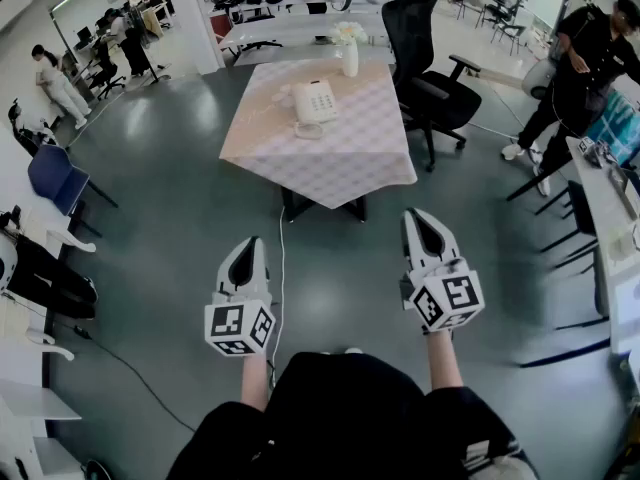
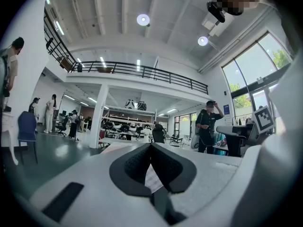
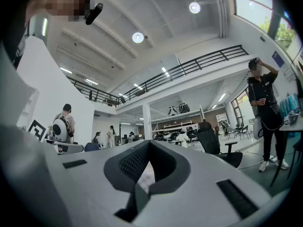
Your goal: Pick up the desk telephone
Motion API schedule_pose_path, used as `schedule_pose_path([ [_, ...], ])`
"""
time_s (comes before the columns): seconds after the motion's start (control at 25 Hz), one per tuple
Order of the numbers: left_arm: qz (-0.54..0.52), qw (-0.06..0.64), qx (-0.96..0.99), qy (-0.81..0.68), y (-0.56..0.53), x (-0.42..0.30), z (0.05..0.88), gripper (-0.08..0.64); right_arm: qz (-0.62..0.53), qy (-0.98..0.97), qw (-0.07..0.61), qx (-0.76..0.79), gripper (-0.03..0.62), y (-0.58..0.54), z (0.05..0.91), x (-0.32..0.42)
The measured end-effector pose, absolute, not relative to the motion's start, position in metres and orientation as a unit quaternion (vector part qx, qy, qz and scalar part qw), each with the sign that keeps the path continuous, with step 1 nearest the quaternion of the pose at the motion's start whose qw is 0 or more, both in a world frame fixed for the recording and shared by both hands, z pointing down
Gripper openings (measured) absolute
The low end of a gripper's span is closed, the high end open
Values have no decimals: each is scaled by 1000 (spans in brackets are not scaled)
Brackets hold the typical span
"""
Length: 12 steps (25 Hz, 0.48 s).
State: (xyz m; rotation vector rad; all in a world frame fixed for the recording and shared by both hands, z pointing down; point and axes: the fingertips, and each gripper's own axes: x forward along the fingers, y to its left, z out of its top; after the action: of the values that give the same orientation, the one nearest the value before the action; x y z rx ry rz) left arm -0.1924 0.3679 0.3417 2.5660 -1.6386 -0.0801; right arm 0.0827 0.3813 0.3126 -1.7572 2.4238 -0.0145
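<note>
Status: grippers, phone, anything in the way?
Left gripper, right gripper shut, empty, short of table. Phone on table, untouched, vase behind. Nothing blocking.

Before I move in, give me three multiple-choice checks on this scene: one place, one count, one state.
1. Where is the white desk telephone? A on the floor; B on the table with the pale checked cloth; C on a chair seat.
2. How many telephones are on that table? A one; B two; C three.
3. How are the left tongs and right tongs? A both open; B left shut on the telephone; C both shut, empty.
Key: 1 B, it lies on the cloth near the white flower vase. 2 A, only one shows. 3 C, each pair's tips meet in its gripper view, nothing held.
</note>
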Motion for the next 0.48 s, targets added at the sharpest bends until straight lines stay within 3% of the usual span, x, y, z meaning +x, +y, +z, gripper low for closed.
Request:
schedule_pose_path([
  [0.48,-23,59,835,-546,346,-188,356,-3,-8,806,82,-586,-8,357,322,97],
])
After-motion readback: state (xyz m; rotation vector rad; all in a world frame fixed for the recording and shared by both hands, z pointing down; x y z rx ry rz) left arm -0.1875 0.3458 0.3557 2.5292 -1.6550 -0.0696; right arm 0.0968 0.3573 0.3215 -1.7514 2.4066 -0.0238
